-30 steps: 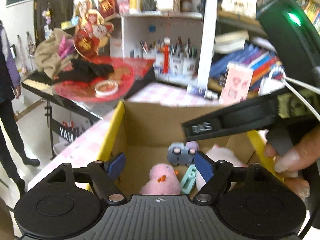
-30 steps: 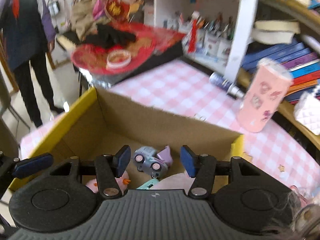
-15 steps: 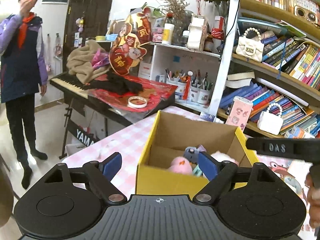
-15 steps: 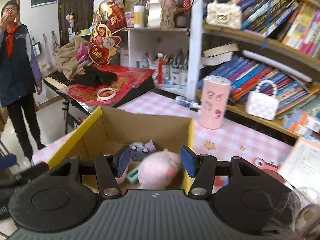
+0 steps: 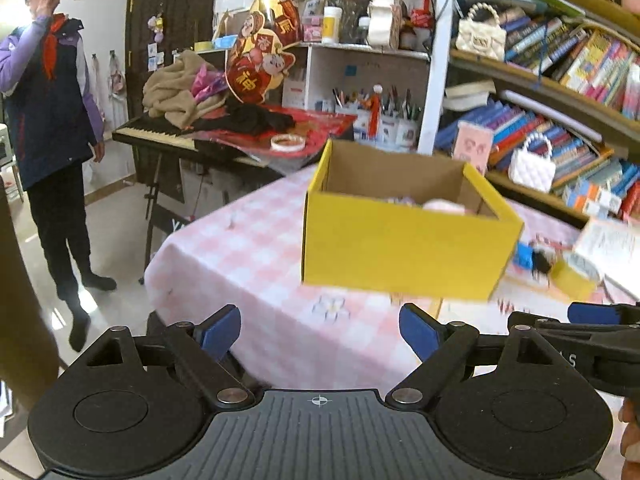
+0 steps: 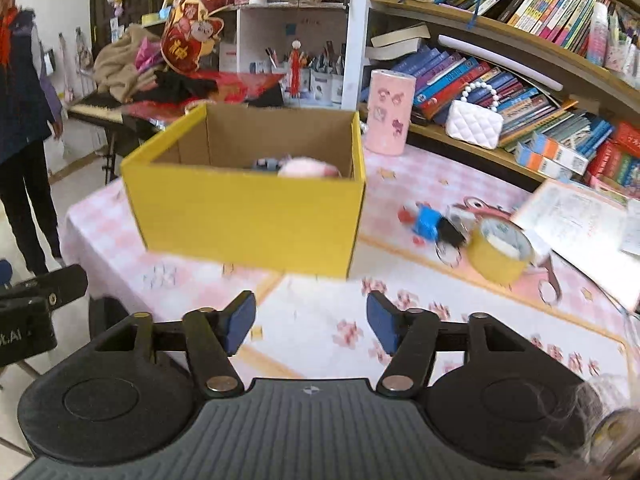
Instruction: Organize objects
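Note:
A yellow cardboard box (image 5: 404,240) (image 6: 248,216) stands on the pink checked table (image 5: 248,248). Inside it a pink plush toy (image 6: 306,168) (image 5: 442,206) and a grey-blue toy car (image 6: 266,164) show over the rim. My left gripper (image 5: 320,330) hangs in front of the box, open, with nothing between its fingers. To its right my right gripper (image 6: 311,322) is also short of the box, its jaws opening and empty. A blue toy (image 6: 426,220) and a yellow tape roll (image 6: 500,252) lie on the table right of the box.
A pink cylinder (image 6: 390,112) stands behind the box and an open book (image 6: 576,220) lies at the right. A bookshelf with a white handbag (image 6: 474,124) lines the back. A person (image 5: 48,120) stands at the left near a cluttered keyboard (image 5: 160,132).
Both grippers have drawn back from above the box's inside to in front of it, so its yellow front wall now shows. The right jaws stand wider apart.

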